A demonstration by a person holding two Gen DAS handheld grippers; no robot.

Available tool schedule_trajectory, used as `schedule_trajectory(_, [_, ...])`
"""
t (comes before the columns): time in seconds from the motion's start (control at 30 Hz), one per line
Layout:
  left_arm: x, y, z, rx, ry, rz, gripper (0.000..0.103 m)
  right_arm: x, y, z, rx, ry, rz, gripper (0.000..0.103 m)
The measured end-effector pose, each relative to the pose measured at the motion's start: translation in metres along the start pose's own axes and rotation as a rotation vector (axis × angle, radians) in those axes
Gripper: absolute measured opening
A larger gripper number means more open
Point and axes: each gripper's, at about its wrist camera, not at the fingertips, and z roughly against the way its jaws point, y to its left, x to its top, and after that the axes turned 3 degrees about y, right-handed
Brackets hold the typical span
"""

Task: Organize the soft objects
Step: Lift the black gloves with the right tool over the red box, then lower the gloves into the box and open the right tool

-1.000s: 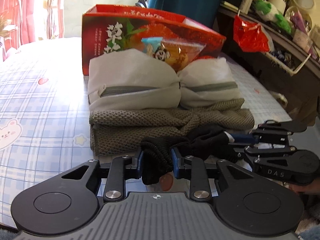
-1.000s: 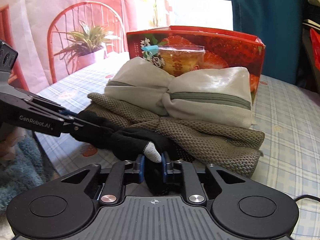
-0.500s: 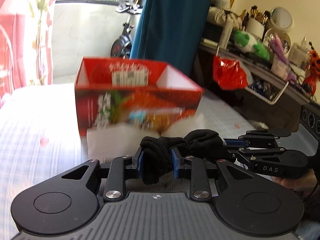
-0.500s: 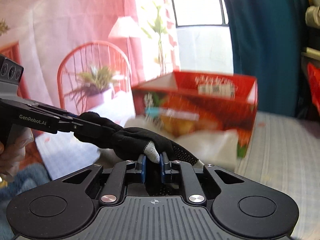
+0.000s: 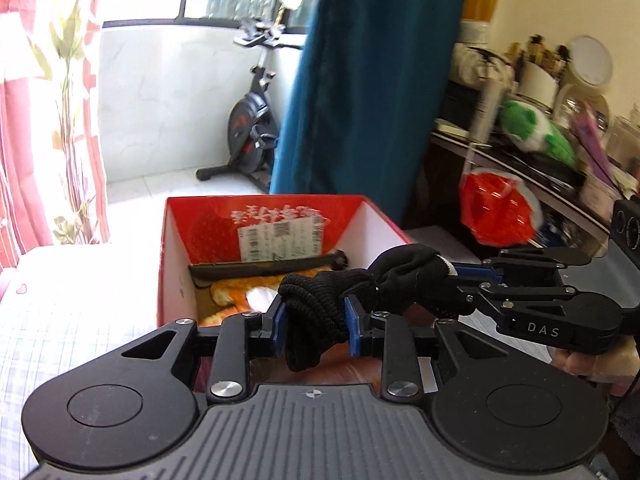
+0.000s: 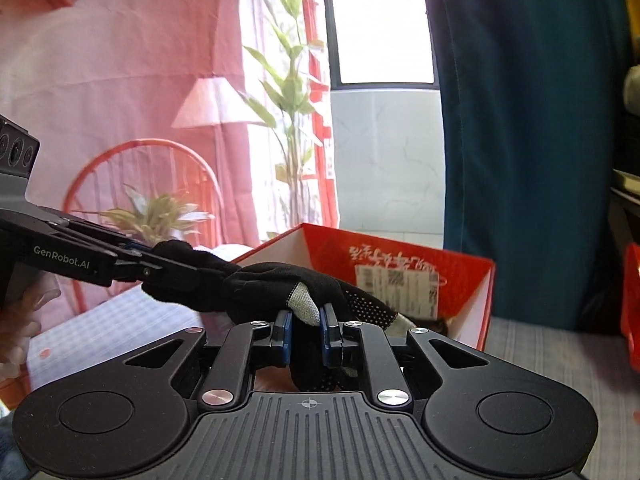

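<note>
A black glove (image 5: 404, 268) with a ribbed cuff and grey fingertips hangs stretched between my two grippers. My left gripper (image 5: 314, 316) is shut on its bunched cuff end. In the same view my right gripper (image 5: 456, 276) comes in from the right, clamped on the other end. In the right wrist view, my right gripper (image 6: 306, 332) is shut on the glove (image 6: 264, 284) by a grey-tipped finger, and my left gripper (image 6: 144, 260) holds it from the left. The glove hangs above the near edge of an open red cardboard box (image 5: 176, 264) (image 6: 460, 272). Something orange (image 5: 232, 292) lies inside.
The box stands on a table with a pale checked cloth (image 5: 80, 340). A teal curtain (image 5: 360, 100) and an exercise bike (image 5: 250, 136) are behind it. At the right, a cluttered shelf (image 5: 520, 152) carries a hanging red bag (image 5: 496, 212). A red chair (image 6: 140, 184) stands at the left.
Both grippers have risen with the glove from beside the folded cloths to above the box. The folded pile has dropped out of view, and the box's inside now shows.
</note>
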Motion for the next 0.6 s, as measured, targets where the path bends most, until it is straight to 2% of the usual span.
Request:
schedule_trajectory(0.2, [0.021,0.032,-0.052,0.028,0.08,0.088,0.032,0.025,-0.017,-0.061,-0.006,0.111,0.009,0.013])
schedule_trajectory(0.5, [0.036,0.044,-0.119,0.098,0.179,0.058,0.035,0.021,-0.044,-0.131,-0.041,0.258,-0.027,0.013])
schedule_trajectory(0.6, [0.035,0.042,-0.128,0.132,0.183,0.015,0.041,0.016,-0.05,-0.14,-0.066,0.277,-0.037,0.015])
